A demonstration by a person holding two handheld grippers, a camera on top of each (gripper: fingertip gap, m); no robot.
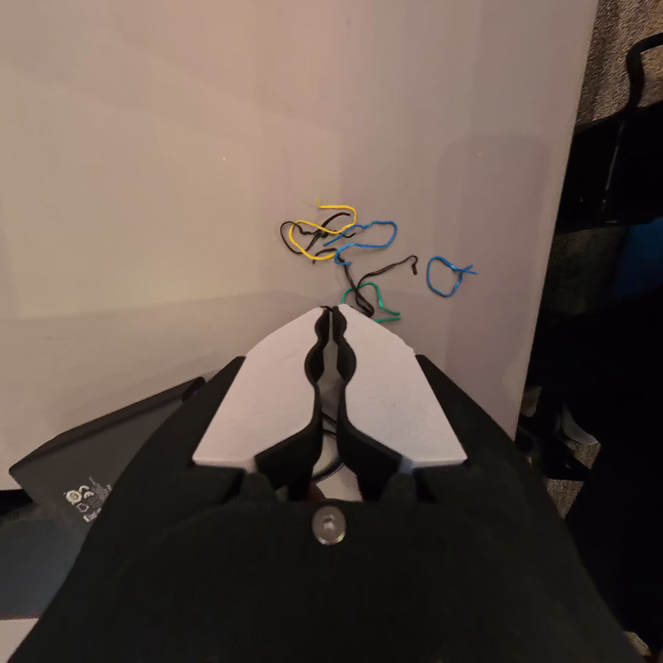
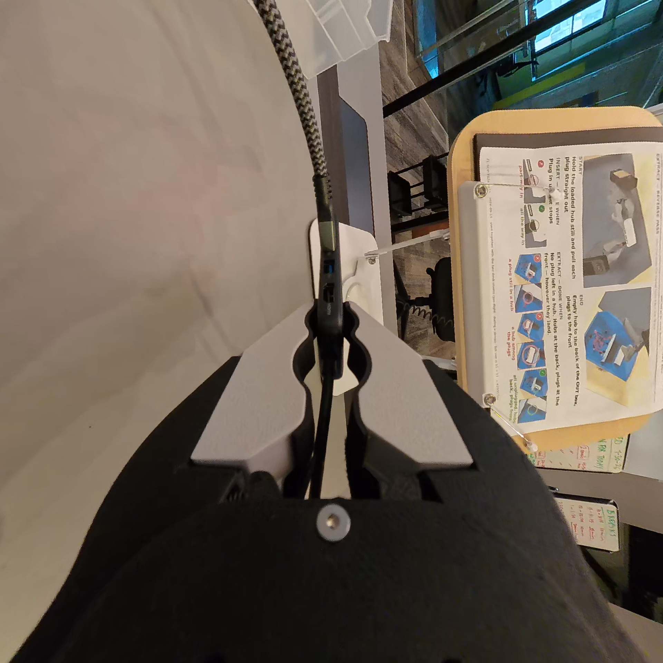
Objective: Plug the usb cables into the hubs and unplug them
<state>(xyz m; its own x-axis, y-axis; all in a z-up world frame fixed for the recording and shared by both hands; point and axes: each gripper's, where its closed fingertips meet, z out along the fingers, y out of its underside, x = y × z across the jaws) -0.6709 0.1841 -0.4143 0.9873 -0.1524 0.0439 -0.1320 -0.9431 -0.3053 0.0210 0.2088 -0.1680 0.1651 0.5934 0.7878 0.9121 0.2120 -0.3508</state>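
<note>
Beyond the right gripper (image 2: 329, 315) clamping the hub (image 2: 329, 287), possibly a clipboard (image 2: 462, 150).

Each gripper, left gripper (image 1: 330, 309) and right gripper (image 2: 328, 308), is built with a matte black body, two pale grey wedge-shaped fingers (image 2: 267, 362) lined with wavy black pads (image 1: 315, 362), and a silver screw (image 2: 333, 522) set centrally.

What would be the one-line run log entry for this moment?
right tongs: shut on dark hub | braided cable: plugged in hub | left tongs: shut, thin black thread at tips | twist ties: on table
</note>
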